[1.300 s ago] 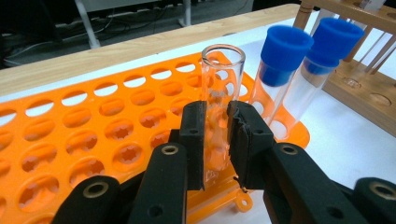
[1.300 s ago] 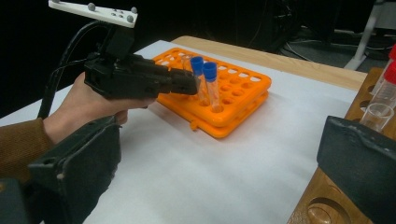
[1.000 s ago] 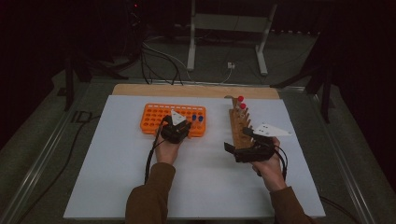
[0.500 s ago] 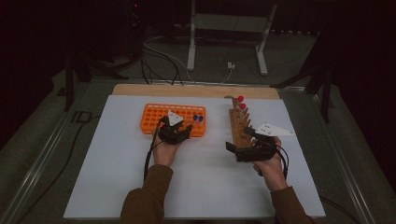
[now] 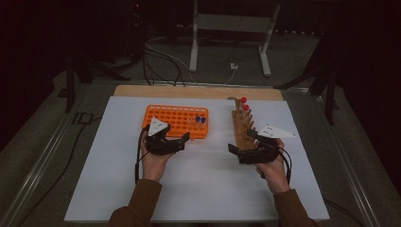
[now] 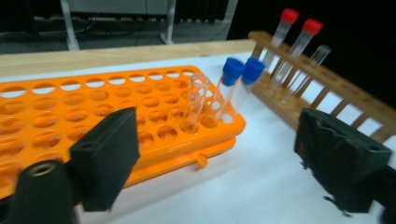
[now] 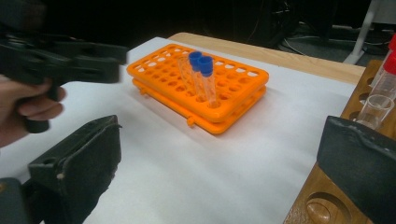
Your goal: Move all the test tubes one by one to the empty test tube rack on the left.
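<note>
The left gripper (image 5: 182, 140), its jaws just spread wide with nothing between them, sits at the front edge of the orange rack (image 5: 176, 121), where an uncapped tube (image 6: 196, 105) and two blue-capped tubes (image 6: 238, 91) lean in loose holes, so a careless brush could tip them. The right gripper (image 5: 241, 140) stands released beside the wooden rack (image 5: 241, 126), probably clear of its open tube (image 7: 375, 110), though a bump might topple it. White sheet (image 5: 208, 189) covers the table; behind, a dim room with cables and a metal stand (image 5: 230, 28).

A: Where's free passage?
B: Bare white sheet (image 5: 208, 189) across the lower centre.
A: Obstacles?
B: Orange rack (image 5: 175, 121) centre-left, wooden rack (image 5: 241, 130) centre-right; a narrow lane runs between them.
</note>
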A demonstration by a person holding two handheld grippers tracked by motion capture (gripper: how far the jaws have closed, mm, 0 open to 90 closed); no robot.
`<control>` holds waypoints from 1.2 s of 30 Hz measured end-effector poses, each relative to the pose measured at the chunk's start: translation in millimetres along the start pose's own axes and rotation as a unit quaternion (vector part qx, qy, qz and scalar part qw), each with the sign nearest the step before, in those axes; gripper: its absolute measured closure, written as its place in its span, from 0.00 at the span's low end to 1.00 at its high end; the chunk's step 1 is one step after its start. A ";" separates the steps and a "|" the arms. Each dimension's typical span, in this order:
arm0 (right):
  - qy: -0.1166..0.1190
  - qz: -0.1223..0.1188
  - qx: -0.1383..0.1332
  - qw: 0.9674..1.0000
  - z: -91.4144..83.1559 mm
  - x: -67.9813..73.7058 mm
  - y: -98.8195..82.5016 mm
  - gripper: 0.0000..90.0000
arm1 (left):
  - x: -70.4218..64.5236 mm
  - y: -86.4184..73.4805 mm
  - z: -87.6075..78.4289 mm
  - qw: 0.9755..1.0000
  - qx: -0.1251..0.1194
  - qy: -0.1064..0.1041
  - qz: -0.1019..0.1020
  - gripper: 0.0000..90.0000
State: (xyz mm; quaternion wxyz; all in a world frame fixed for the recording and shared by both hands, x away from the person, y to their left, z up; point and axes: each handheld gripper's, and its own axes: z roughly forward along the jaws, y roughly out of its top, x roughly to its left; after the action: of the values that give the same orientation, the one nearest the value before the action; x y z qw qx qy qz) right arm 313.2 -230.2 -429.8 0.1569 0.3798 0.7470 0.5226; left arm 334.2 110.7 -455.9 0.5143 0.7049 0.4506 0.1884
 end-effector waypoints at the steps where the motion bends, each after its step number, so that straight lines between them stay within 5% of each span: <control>1: 0.000 0.000 -0.001 1.000 -0.2 0.0 -0.1 0.00 | -0.7 0.3 -4.8 1.000 0.000 0.003 0.004 0.10; 4: -0.001 0.000 -0.002 1.000 -0.1 -0.2 -0.2 0.00 | -1.4 0.5 -19.6 1.000 -0.007 0.009 0.014 0.01; 10: -0.017 -0.008 0.000 1.000 0.0 -1.1 0.8 0.00 | -3.5 -9.8 -42.4 0.999 -0.037 0.010 0.005 0.00; 13: -0.024 -0.007 -0.001 1.000 -0.6 -4.7 3.0 0.00 | -3.7 -14.1 -43.0 1.000 -0.022 0.011 0.008 0.00; 25: -0.080 0.004 0.000 0.997 11.0 -36.2 23.3 0.07 | -8.5 -12.7 -50.9 0.999 -0.038 0.019 0.015 0.00; 30: -0.103 0.014 0.005 0.995 19.5 -52.6 26.2 0.27 | -8.3 -11.8 -53.6 0.999 -0.045 0.022 0.010 0.00; 36: -0.147 -0.002 0.025 0.989 34.0 -64.3 23.2 0.55 | -5.8 -13.2 -55.7 0.998 -0.052 0.033 0.003 0.00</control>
State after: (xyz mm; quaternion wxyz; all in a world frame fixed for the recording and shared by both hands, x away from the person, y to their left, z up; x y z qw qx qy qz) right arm 386.7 -251.0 -433.1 0.2566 0.4549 0.7292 0.4421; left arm 284.8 137.6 -444.3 0.5344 0.6720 0.4552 0.2360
